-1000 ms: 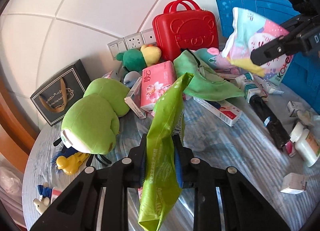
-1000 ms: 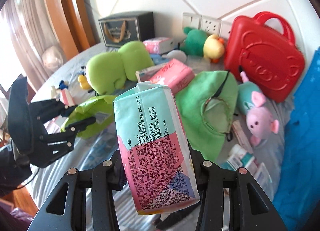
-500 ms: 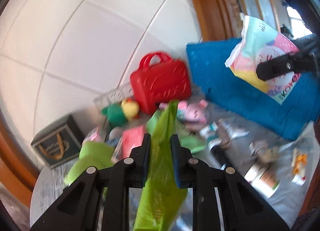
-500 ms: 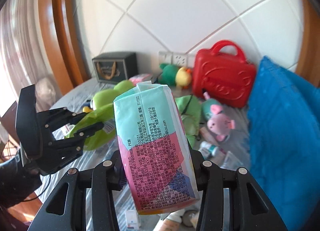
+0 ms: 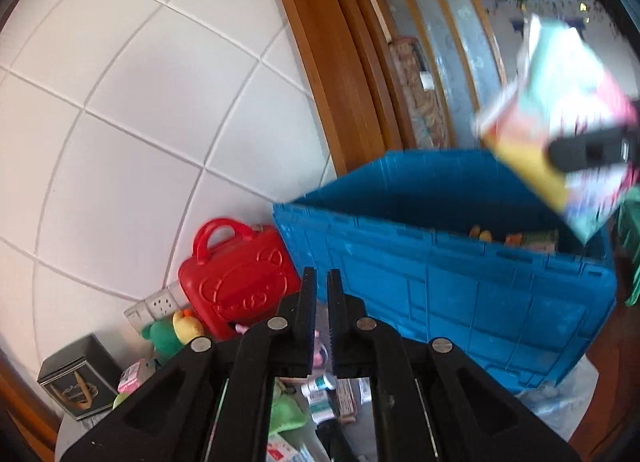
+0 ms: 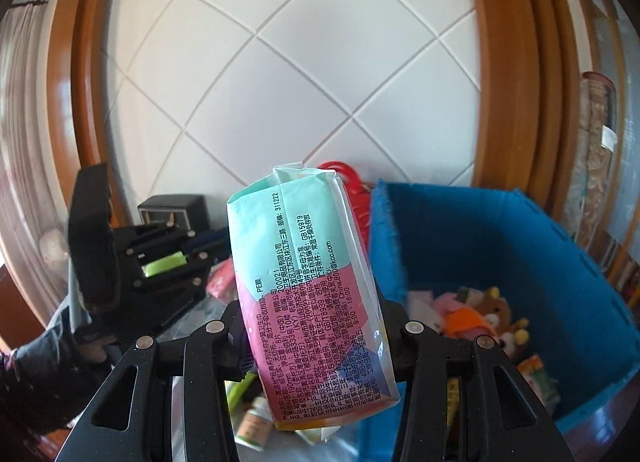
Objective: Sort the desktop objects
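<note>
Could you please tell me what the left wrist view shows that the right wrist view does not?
Only the left wrist view shows the wall sockets and the green and yellow plush beside the red case. Only the right wrist view shows the plush toys lying inside the blue crate and the print on the packet. Both show the crate, the red case, the black gift box and the packet.

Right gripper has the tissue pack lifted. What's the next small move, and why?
Probably carry it rightward over the blue crate before releasing. The right gripper is clamped on the tissue pack, which in the right wrist view sits left of the crate's near corner, not over its opening. The crate is open, with soft toys inside.
</note>
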A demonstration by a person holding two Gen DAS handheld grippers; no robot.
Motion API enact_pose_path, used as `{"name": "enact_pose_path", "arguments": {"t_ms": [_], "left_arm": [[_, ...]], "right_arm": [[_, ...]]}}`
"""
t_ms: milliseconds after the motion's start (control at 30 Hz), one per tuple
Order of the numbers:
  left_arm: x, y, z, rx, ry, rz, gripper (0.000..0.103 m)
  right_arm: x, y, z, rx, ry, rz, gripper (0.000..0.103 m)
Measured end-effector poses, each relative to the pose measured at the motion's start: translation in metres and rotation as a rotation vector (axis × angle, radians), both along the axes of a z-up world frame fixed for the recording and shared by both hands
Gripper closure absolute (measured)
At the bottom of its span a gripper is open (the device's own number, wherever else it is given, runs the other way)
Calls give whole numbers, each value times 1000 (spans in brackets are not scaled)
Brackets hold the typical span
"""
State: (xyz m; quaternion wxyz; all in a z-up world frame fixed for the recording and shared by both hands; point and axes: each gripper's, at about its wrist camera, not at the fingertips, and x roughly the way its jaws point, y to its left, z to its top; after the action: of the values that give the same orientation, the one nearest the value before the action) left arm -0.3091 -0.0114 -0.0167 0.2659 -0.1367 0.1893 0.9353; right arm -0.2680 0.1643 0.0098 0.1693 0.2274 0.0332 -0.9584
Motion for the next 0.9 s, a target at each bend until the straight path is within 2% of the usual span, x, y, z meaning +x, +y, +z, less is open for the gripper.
{"name": "enact_pose_path", "arguments": {"t_ms": [67, 100, 133, 167, 200, 233, 367, 467, 533, 633, 733, 767, 833, 900], "left_arm": [[4, 4, -24, -63, -8, 71, 88], [7, 2, -37, -87, -25, 102, 74], [8, -3, -52, -101, -50, 134, 54], [12, -11, -68, -100, -74, 170, 43], [16, -20, -84, -94, -97, 212, 29], [20, -29, -98, -91, -118, 251, 26], [32, -59, -148, -119, -228, 346, 25], [42, -73, -191, -182, -281, 379, 25], [51, -74, -216, -217, -347, 375, 25], [59, -77, -229, -157, -390, 319, 25], [57, -68, -235, -133, -393, 261, 24], [54, -64, -240, -146, -396, 250, 24], [45, -62, -254, -201, -406, 276, 24], [34, -68, -266, -223, -423, 308, 24]], "right_arm": [[-3, 15, 0, 3, -5, 4, 58], [-5, 21, -1, -5, -10, 9, 58], [-9, 25, -2, -14, -17, 17, 58], [-13, 28, -3, -22, -24, 25, 58], [-18, 31, -5, -28, -31, 32, 58], [-23, 32, -7, -37, -42, 41, 58], [-40, 24, -15, -43, -74, 79, 58], [-46, 15, -19, -62, -88, 106, 58], [-49, 9, -23, -61, -96, 118, 58], [-51, -3, -26, -60, -116, 130, 58], [-55, -14, -30, -47, -131, 129, 58], [-54, -18, -31, -45, -137, 128, 58], [-54, -26, -34, -40, -151, 128, 58], [-56, -33, -39, -41, -166, 135, 58]]}}
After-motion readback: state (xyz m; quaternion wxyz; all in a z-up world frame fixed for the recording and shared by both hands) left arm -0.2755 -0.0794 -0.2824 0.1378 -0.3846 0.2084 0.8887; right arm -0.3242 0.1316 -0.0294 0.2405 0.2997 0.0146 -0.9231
